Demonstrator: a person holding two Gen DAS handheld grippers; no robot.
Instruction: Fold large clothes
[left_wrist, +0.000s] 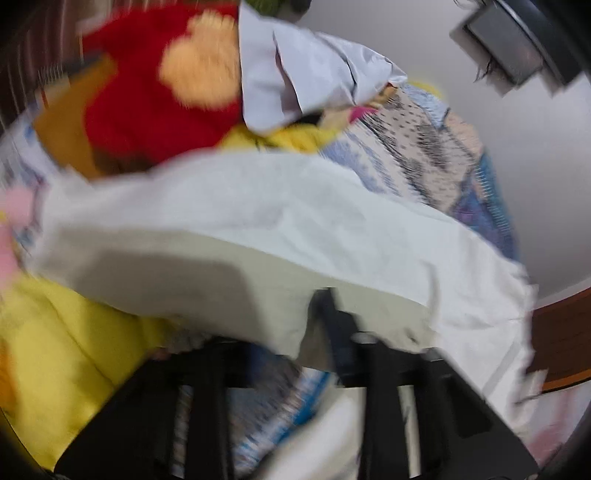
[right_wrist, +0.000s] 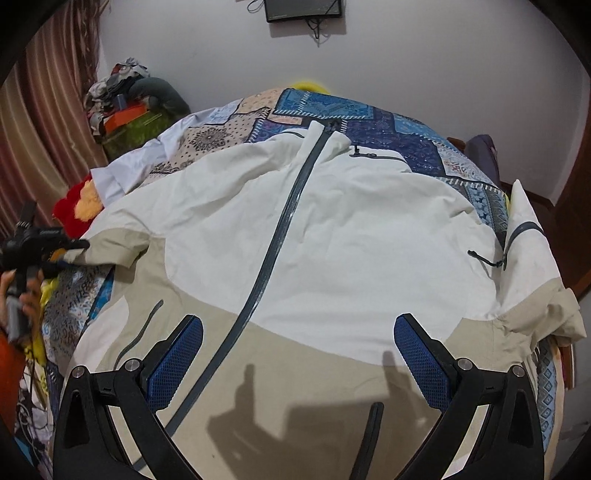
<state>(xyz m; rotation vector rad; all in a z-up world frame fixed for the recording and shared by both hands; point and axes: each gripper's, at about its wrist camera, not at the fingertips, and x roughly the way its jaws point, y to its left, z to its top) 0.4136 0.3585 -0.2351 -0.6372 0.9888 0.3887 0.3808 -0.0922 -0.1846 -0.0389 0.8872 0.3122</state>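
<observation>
A large white and beige zip jacket (right_wrist: 332, 229) lies spread face up on a bed with a blue patchwork cover (right_wrist: 388, 125). My right gripper (right_wrist: 299, 354) is open and empty, hovering over the beige lower part of the jacket near its dark zipper (right_wrist: 280, 236). My left gripper (right_wrist: 79, 245) shows at the far left of the right wrist view, its fingers closed on the jacket's beige sleeve cuff (right_wrist: 114, 247). In the blurred left wrist view the jacket fabric (left_wrist: 258, 229) is pinched between the black fingers (left_wrist: 332, 314).
A red and orange plush toy (right_wrist: 79, 206) and a white pillow (right_wrist: 118, 177) lie at the bed's left side. Yellow cloth (left_wrist: 66, 332) lies near the left gripper. A clothes pile (right_wrist: 125, 99) stands by the curtain. A wall screen (right_wrist: 303, 9) hangs above.
</observation>
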